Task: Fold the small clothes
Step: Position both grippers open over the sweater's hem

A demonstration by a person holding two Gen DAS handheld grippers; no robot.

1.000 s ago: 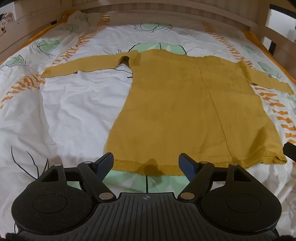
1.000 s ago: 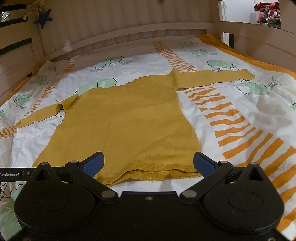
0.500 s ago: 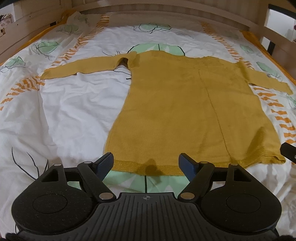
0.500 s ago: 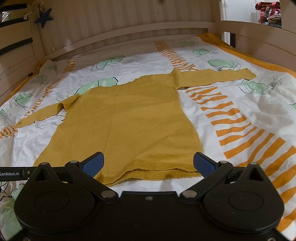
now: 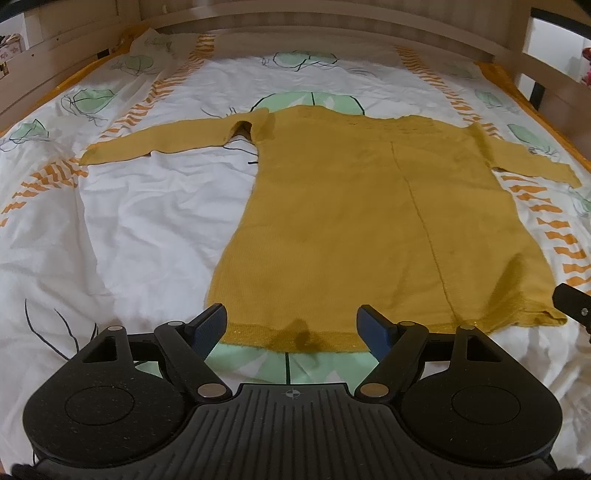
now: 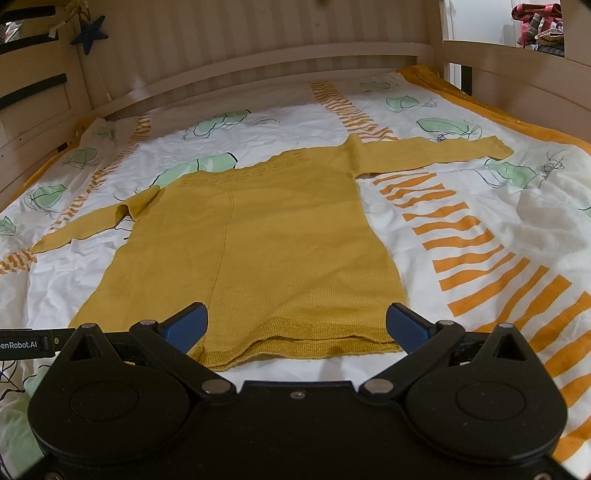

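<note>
We see a patterned bedsheet (image 5: pixel 140 206) filling a wooden bed frame (image 6: pixel 258 44); a mustard sweater (image 5: pixel 362 221) lies flat on it, sleeves spread, hem nearest us. Left gripper (image 5: pixel 291 328) and right gripper (image 6: pixel 297 325) hover low at the hem, both spread wide, grasping nothing.

One mustard sweater (image 5: pixel 354 221) with two sleeves lies on one bed (image 5: pixel 147 221) under one patterned sheet (image 6: pixel 480 229), near two grippers, left gripper (image 5: pixel 293 328) and right gripper (image 6: pixel 297 325), and one star ornament (image 6: pixel 89 34).
</note>
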